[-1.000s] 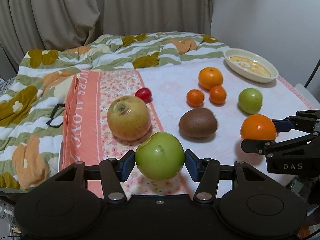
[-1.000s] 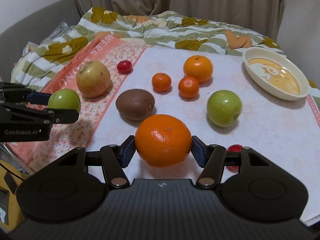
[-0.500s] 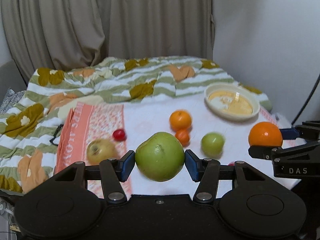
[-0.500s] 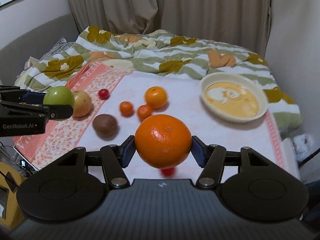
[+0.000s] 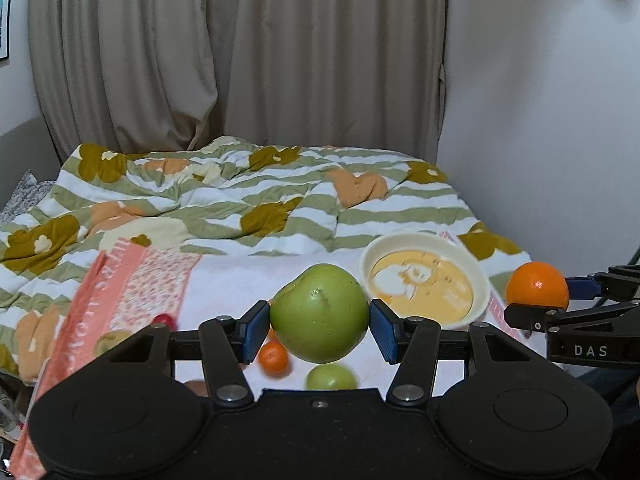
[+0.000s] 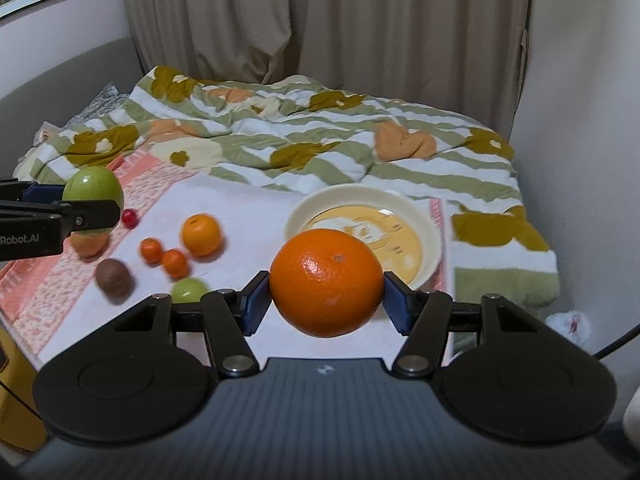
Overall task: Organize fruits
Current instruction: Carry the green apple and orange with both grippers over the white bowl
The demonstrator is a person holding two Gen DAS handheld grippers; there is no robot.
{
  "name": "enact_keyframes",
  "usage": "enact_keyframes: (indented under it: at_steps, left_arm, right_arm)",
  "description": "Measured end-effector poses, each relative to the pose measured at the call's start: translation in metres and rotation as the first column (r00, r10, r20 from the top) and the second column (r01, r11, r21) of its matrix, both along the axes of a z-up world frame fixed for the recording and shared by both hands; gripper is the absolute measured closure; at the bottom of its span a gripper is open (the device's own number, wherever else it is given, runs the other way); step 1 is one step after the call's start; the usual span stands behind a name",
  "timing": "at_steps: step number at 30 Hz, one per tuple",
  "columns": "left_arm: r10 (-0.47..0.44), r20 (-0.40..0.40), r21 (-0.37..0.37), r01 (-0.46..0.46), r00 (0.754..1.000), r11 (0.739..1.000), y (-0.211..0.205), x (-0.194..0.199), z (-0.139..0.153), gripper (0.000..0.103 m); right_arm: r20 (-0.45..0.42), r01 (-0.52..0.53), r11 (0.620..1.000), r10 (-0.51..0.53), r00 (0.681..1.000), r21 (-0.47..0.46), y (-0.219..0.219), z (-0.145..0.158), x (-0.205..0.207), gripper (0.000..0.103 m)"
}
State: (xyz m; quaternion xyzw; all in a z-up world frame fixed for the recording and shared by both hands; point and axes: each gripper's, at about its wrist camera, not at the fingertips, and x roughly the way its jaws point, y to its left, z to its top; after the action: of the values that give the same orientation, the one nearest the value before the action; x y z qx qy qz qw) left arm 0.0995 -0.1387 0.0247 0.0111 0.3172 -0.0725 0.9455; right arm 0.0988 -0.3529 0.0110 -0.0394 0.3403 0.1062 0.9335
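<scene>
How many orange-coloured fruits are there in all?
4. A big orange is held in the right tool. On the cloth lie a medium orange and two small mandarins side by side. Others may be hidden behind the tools.

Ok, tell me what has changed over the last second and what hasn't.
Both grippers have risen off the table and swung toward the cream bowl. The left gripper has carried the green apple up; the right gripper has carried the big orange up. Nothing was grasped or released: both stay clamped. The kiwi, small oranges and second green apple lie on the table as before.
</scene>
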Motion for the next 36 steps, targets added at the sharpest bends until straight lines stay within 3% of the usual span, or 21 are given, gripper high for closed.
enact_keyframes:
  at_steps: [9, 20, 27, 36]
  left_arm:
    - [-0.069, -0.015, 0.000, 0.069, 0.998, 0.998, -0.048, 0.076, -0.008, 0.044]
    - [-0.182, -0.097, 0.045, 0.187, 0.979, 0.981, -0.098, 0.178, -0.058, 0.044]
    - [-0.264, -0.138, 0.106, 0.280, 0.955, 0.954, -0.125, 0.219, -0.094, 0.044]
    - [-0.350, -0.182, 0.183, 0.382, 0.919, 0.906, -0.151, 0.235, -0.125, 0.044]
  right_arm:
    - [-0.005, 0.057, 0.998, -0.056, 0.998, 0.031, -0.045, 0.000, 0.070, 0.028]
    - [-0.061, 0.134, 0.990, -0.132, 0.989, 0.043, -0.072, -0.029, 0.154, 0.028]
    - [-0.100, 0.181, 0.982, -0.175, 0.980, 0.056, -0.085, -0.050, 0.186, 0.028]
    - [-0.137, 0.218, 0.974, -0.209, 0.968, 0.054, -0.097, -0.067, 0.200, 0.028]
